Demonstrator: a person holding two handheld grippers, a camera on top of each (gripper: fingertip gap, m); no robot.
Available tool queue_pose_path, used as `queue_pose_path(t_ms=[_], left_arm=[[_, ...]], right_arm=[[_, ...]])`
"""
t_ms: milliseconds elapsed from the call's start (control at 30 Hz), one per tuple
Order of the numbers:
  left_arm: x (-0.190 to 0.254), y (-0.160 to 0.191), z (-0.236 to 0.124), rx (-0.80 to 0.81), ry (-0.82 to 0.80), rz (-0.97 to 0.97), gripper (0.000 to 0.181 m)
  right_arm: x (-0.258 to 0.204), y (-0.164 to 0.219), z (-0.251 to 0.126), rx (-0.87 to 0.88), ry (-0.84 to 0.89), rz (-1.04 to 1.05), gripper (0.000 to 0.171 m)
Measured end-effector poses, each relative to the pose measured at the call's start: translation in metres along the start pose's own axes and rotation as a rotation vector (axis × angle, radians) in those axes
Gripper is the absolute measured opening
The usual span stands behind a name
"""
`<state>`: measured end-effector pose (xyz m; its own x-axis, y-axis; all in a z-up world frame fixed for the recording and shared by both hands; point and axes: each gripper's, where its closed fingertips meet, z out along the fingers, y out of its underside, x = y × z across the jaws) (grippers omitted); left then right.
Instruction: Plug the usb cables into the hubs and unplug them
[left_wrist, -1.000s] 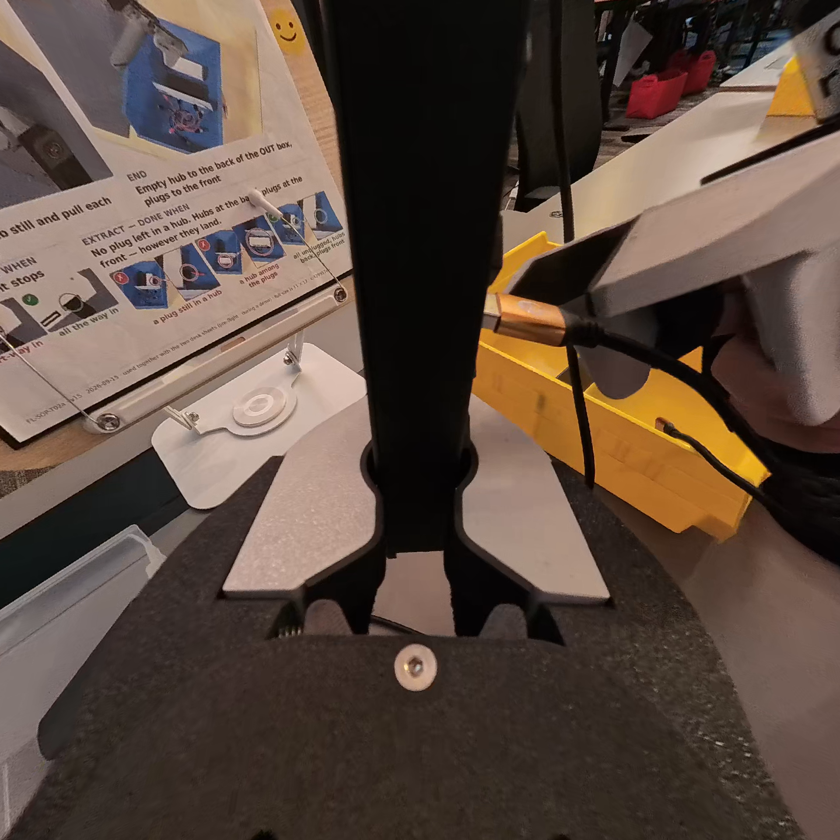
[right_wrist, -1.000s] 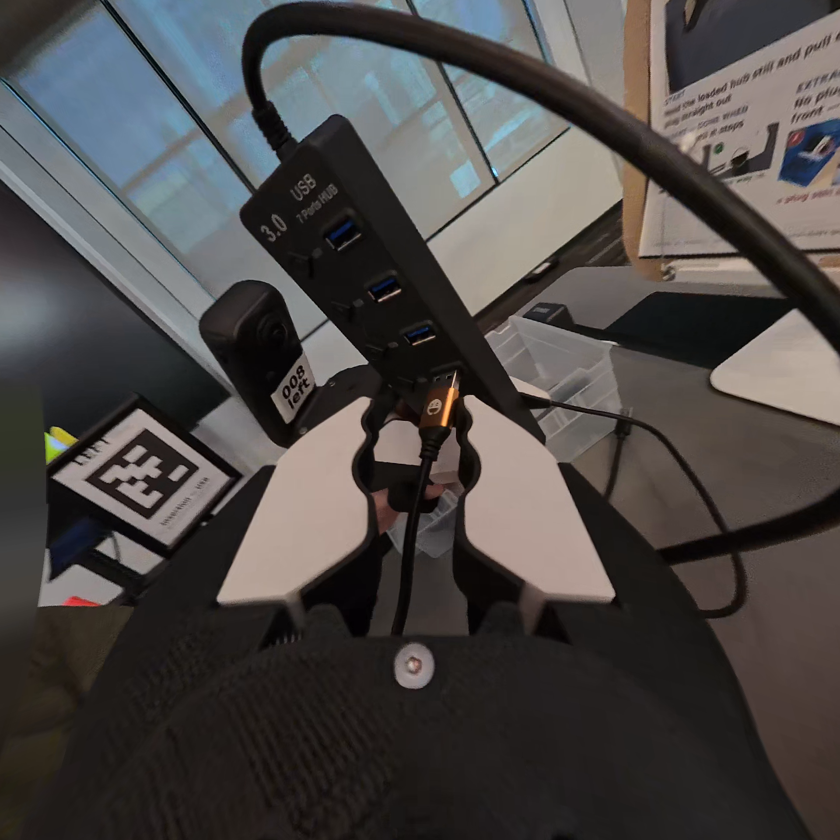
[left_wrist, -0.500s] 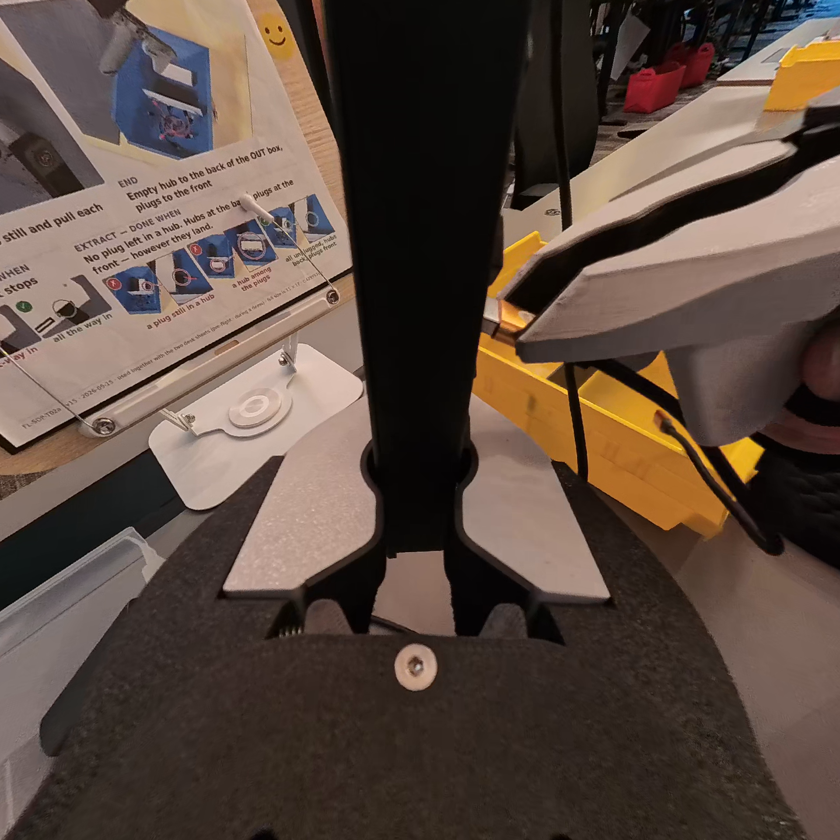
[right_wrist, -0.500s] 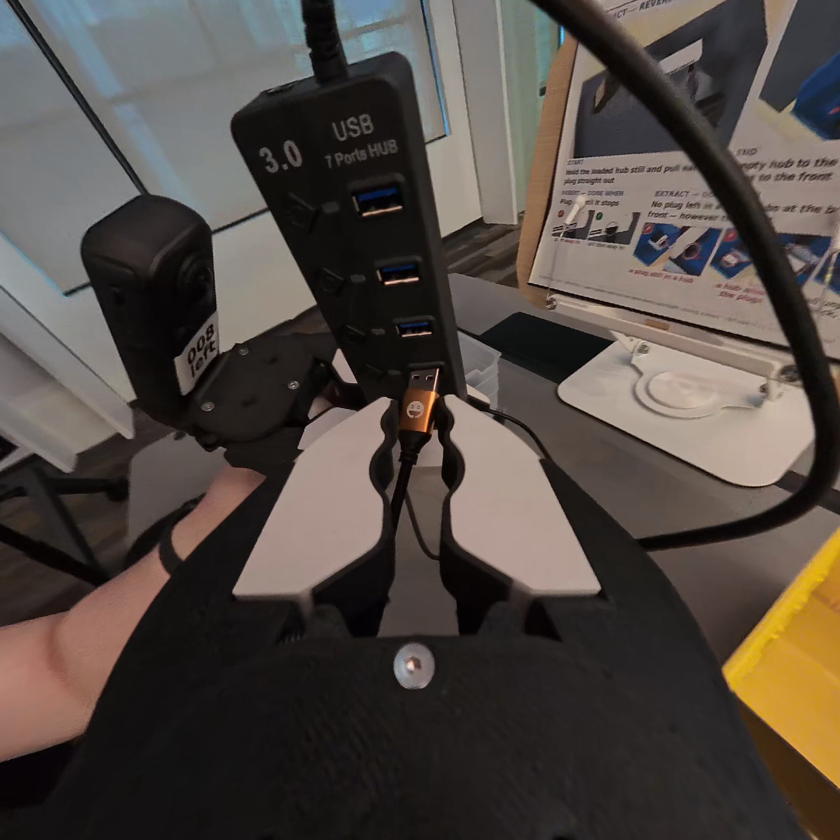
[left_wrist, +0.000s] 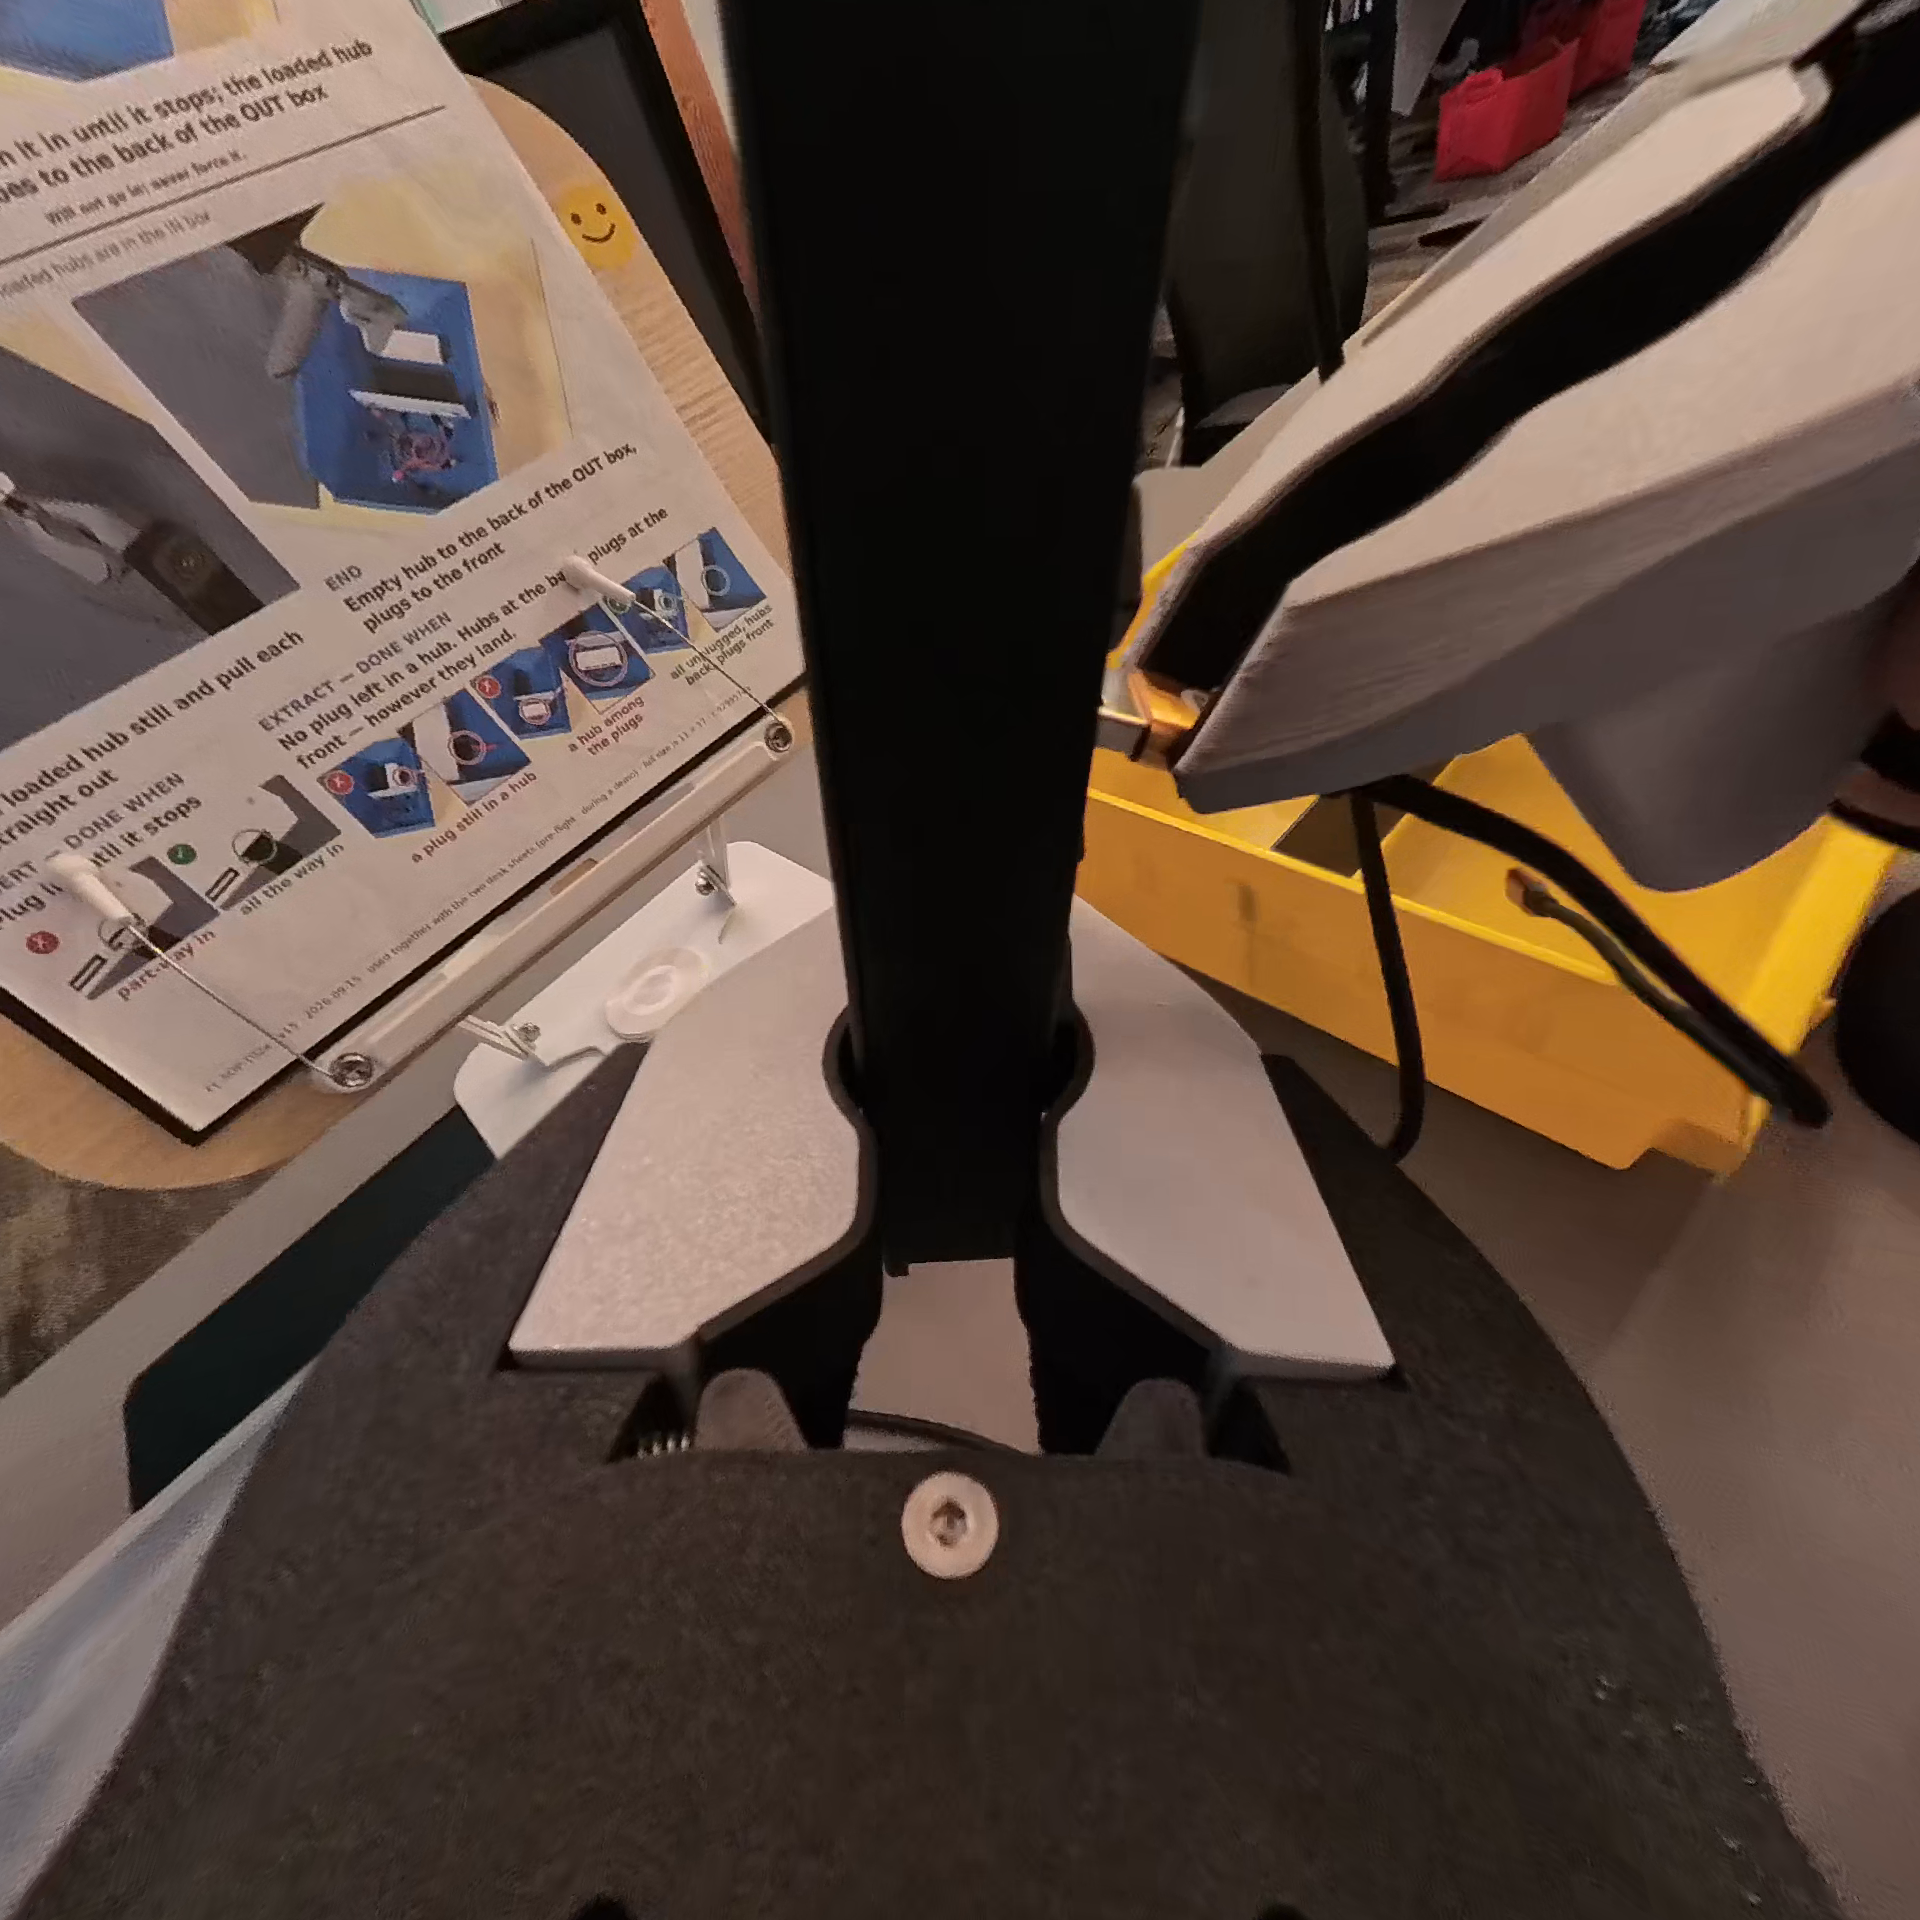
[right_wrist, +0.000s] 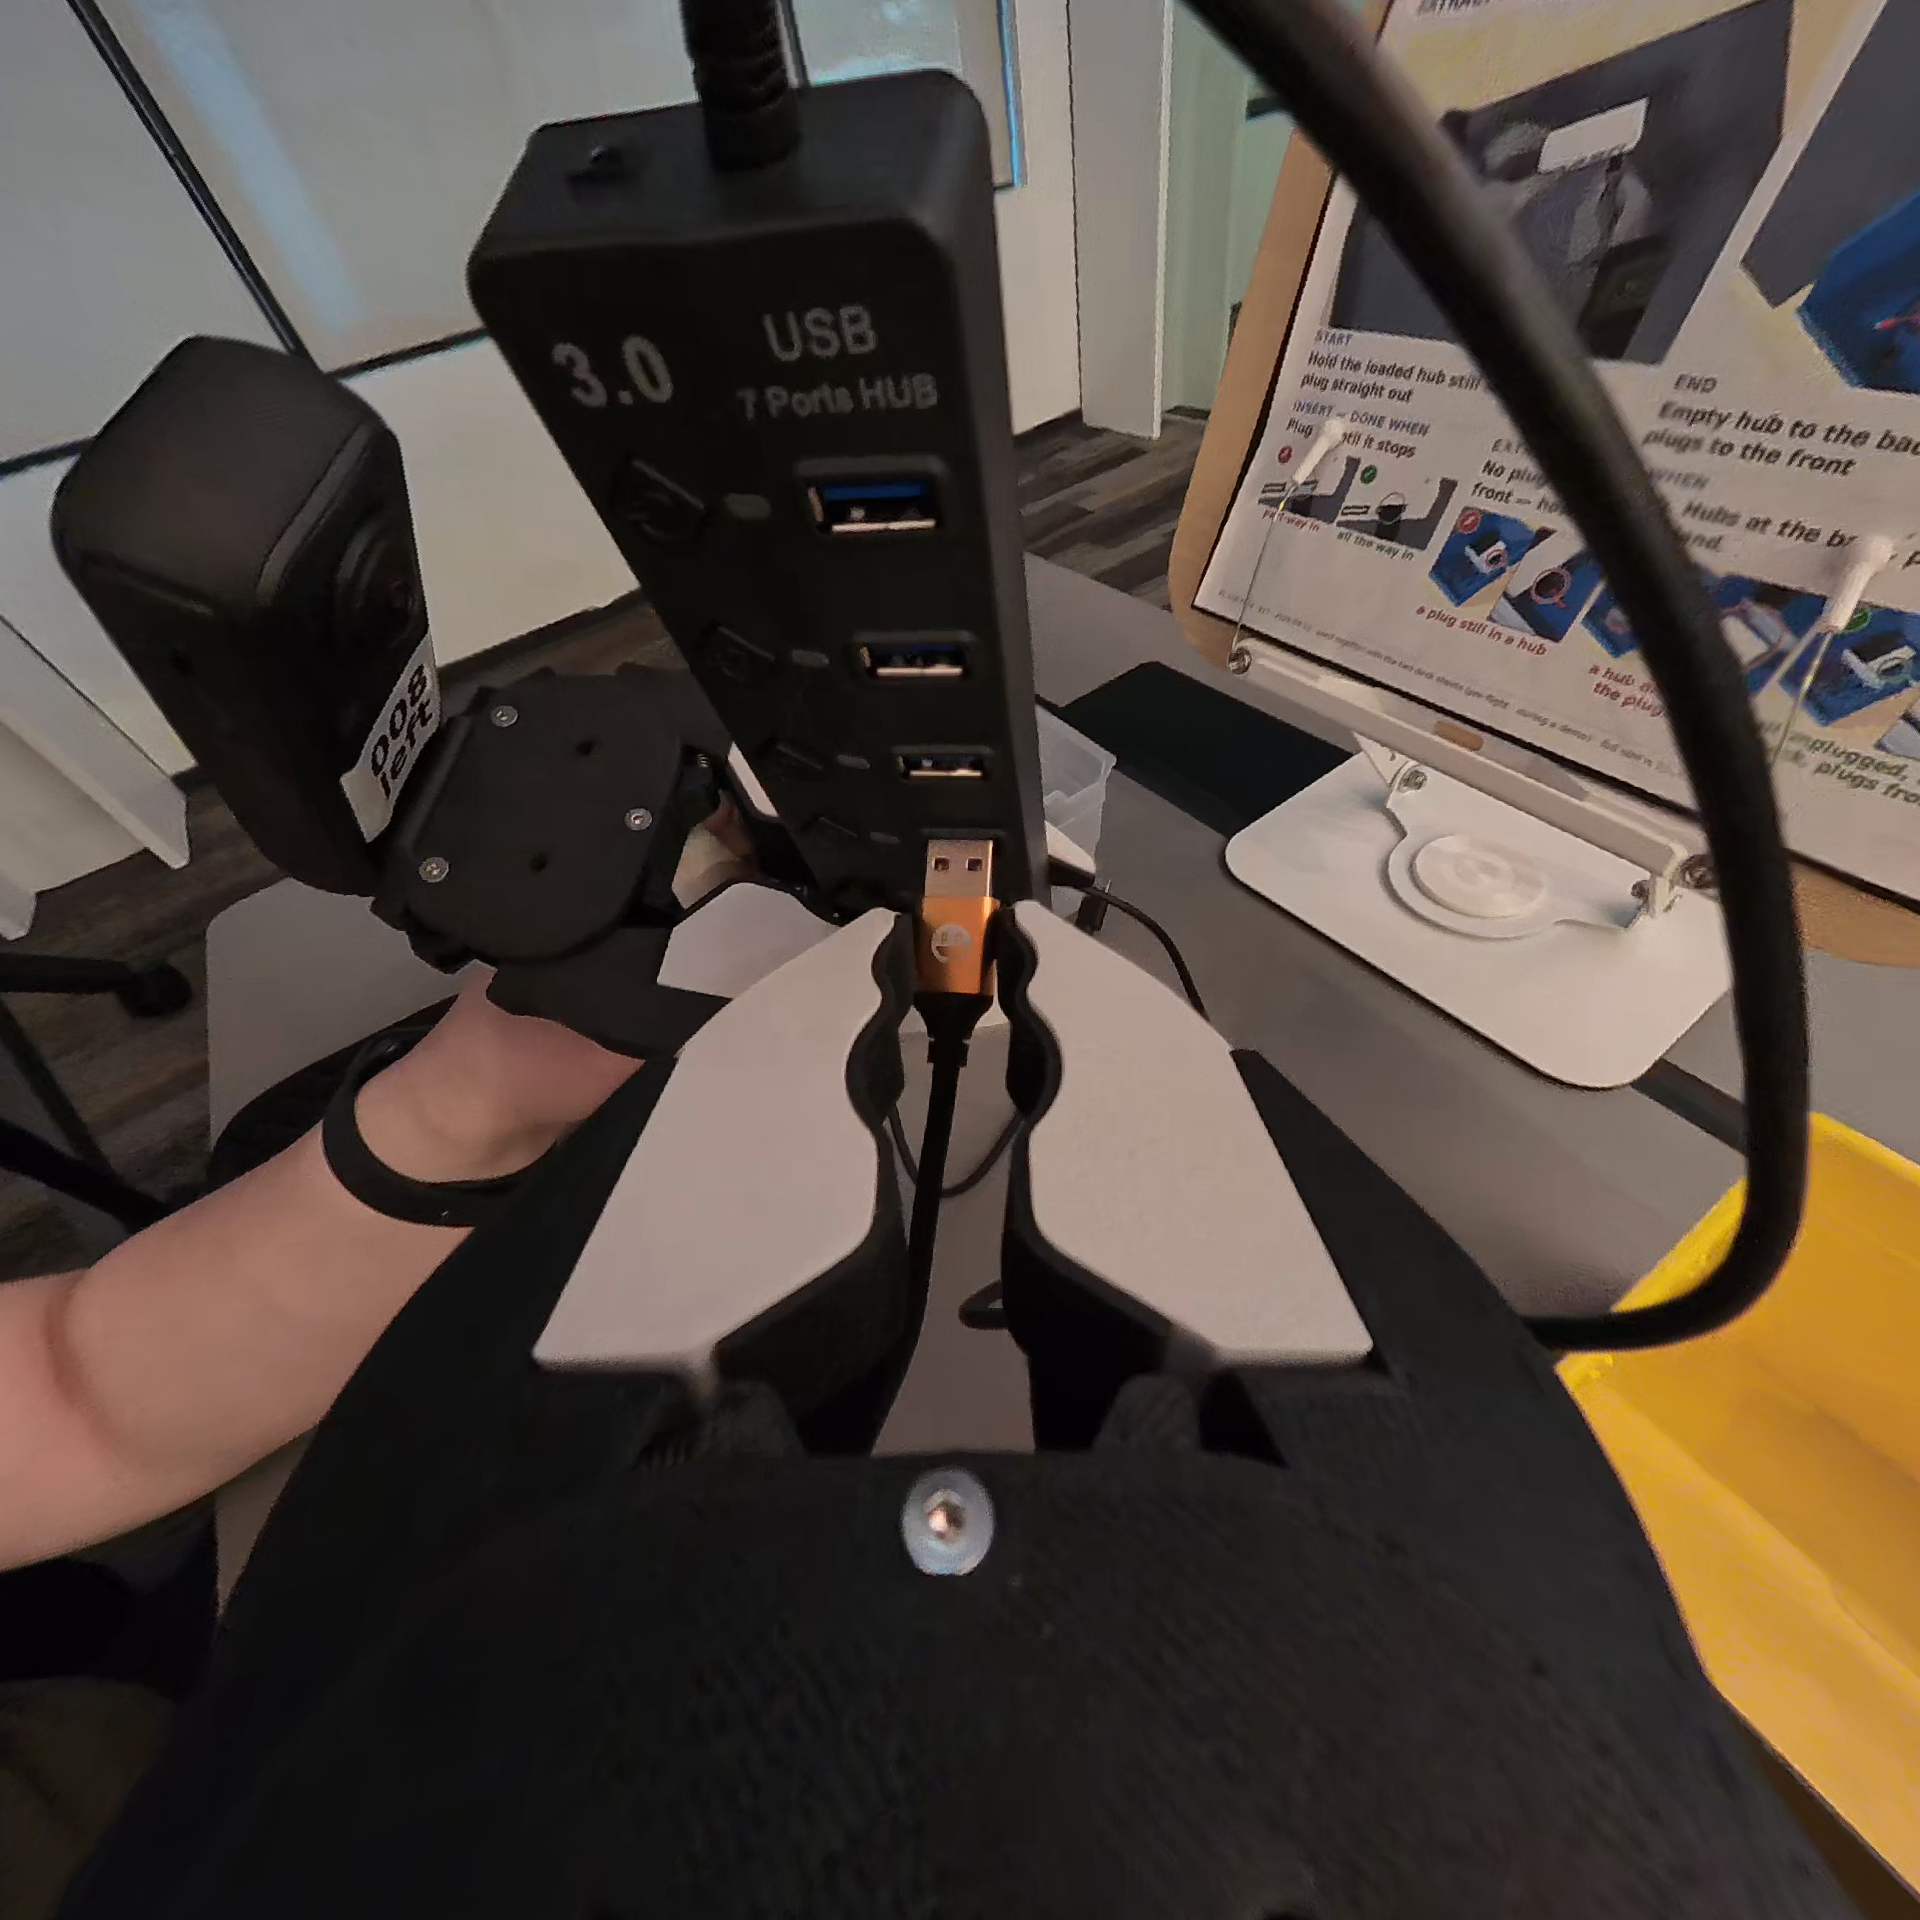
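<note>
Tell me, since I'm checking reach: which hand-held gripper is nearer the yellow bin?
Right. The right hand-held gripper hangs over the yellow bin; the left hand-held gripper sits beside it, clamping the hub.

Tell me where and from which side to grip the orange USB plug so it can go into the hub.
Grip the USB plug on its orange shell, jaws across the two narrow sides, coming from the cable end behind it. That leaves the silver metal tip bare and pointing at the hub. The right gripper already holds it this way, with the thin black cable trailing back between the fingers.
</note>
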<state>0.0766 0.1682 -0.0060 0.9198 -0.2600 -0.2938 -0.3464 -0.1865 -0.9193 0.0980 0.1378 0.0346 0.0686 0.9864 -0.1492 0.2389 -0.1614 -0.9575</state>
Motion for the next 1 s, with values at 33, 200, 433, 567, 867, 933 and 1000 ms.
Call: queue_pose_path(t_ms=[33,200,433,567,867,933,1000], left_arm=[[0.000,0.000,0.000,-0.006,-0.015,0.021,0.026],[-0.005,0.001,0.000,-0.035,-0.095,0.102,0.026],[-0.001,-0.003,0.001,-0.002,-0.055,-0.027,0.027],[-0.001,-0.004,0.000,0.003,-0.049,-0.075,0.027],[0.003,-0.010,-0.003,0.018,-0.019,-0.159,0.026],[0.002,-0.010,-0.003,0.022,-0.029,-0.140,0.026],[0.000,-0.010,-0.003,0.032,-0.054,-0.096,0.026]], right_arm=[[0.001,0.001,-0.001,-0.010,-0.003,0.009,0.016],[0.002,0.000,-0.004,-0.004,-0.019,0.085,0.015],[0.003,-0.012,-0.006,0.096,0.026,0.019,0.015],[0.001,-0.015,-0.004,0.136,0.044,-0.026,0.015],[-0.002,-0.019,-0.004,0.191,0.113,-0.161,0.015],[-0.002,-0.019,-0.004,0.184,0.101,-0.138,0.015],[-0.002,-0.018,-0.005,0.173,0.055,-0.064,0.015]])
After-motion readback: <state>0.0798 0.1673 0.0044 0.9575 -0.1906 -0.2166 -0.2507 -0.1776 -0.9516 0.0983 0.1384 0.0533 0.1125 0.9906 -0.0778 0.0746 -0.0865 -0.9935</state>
